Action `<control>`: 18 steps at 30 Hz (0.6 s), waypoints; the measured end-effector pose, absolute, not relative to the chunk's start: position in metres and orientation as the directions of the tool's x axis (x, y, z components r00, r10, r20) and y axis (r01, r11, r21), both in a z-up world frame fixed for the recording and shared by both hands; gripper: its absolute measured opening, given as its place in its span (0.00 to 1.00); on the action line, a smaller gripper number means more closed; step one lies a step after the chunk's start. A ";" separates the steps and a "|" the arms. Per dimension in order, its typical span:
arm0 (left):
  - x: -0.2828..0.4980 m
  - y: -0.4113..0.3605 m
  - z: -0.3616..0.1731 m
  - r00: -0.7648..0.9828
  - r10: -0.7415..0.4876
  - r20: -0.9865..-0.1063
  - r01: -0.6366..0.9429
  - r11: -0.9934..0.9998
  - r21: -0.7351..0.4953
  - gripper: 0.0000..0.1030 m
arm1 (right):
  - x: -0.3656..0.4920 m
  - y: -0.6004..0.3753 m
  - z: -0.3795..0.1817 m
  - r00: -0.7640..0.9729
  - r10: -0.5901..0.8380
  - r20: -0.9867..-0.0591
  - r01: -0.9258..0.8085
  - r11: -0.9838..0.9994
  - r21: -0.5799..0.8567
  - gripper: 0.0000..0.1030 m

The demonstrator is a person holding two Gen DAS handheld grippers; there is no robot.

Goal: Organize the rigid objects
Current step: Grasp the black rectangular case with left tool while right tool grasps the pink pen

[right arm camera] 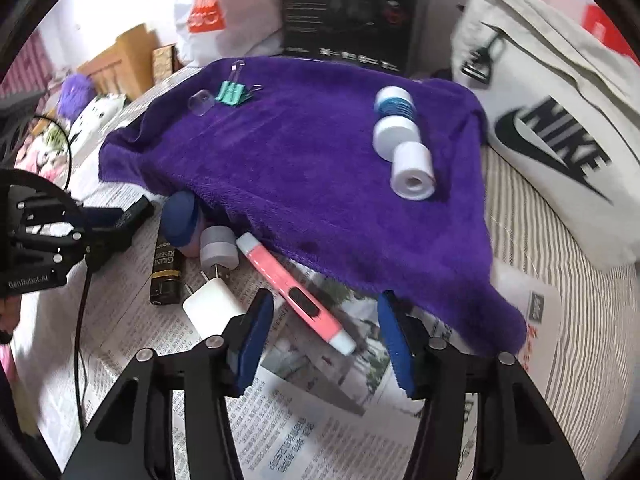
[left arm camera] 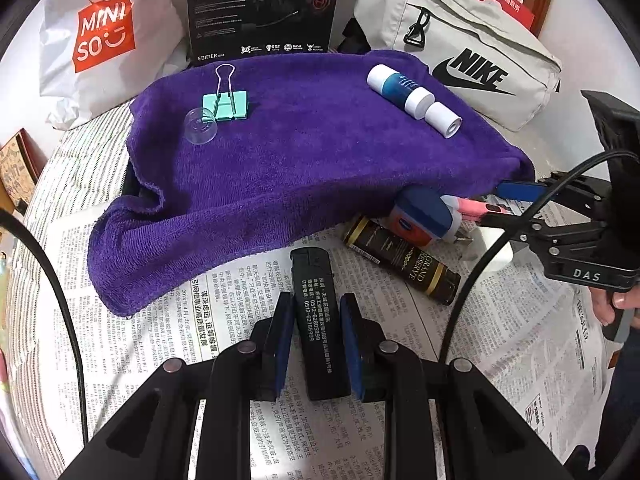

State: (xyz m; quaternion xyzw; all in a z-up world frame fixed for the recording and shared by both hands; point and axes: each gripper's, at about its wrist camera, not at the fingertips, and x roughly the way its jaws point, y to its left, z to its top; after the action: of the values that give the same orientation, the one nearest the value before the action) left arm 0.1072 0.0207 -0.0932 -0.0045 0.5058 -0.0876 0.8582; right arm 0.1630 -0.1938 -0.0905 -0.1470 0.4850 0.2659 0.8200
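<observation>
A purple towel (left arm camera: 304,152) covers a raised surface and holds a green binder clip (left arm camera: 225,106), a clear suction cup (left arm camera: 200,126), a blue-and-white bottle (left arm camera: 400,89) and a white tape roll (left arm camera: 443,119). My left gripper (left arm camera: 316,308) is shut on a black lighter (left arm camera: 318,320) over newspaper. My right gripper (right arm camera: 326,316) is open around the lower end of a pink pen-shaped lighter (right arm camera: 294,294) lying on the newspaper. A dark Grand Reserve tube (left arm camera: 402,260), a blue-capped jar (left arm camera: 418,216) and a white plug (right arm camera: 212,306) lie beside the towel's edge.
Newspaper (left arm camera: 200,340) covers the striped bedding. A Miniso bag (left arm camera: 104,36), a black Edifier box (left arm camera: 260,8) and a grey Nike bag (left arm camera: 460,52) stand behind the towel. The right gripper shows at the right edge of the left wrist view (left arm camera: 516,204).
</observation>
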 end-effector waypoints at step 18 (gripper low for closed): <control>0.105 0.023 -0.093 0.487 -0.169 -0.857 0.157 0.982 -0.104 0.22 | 0.137 -0.219 -0.091 0.334 0.247 -0.910 -0.529 0.848 0.036 0.15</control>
State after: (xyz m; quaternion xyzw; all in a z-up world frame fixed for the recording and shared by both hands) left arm 0.1047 0.0229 -0.0926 -0.0061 0.4976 -0.0944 0.8622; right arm 0.1369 -0.2191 -0.0909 -0.1344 0.5245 0.2411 0.8054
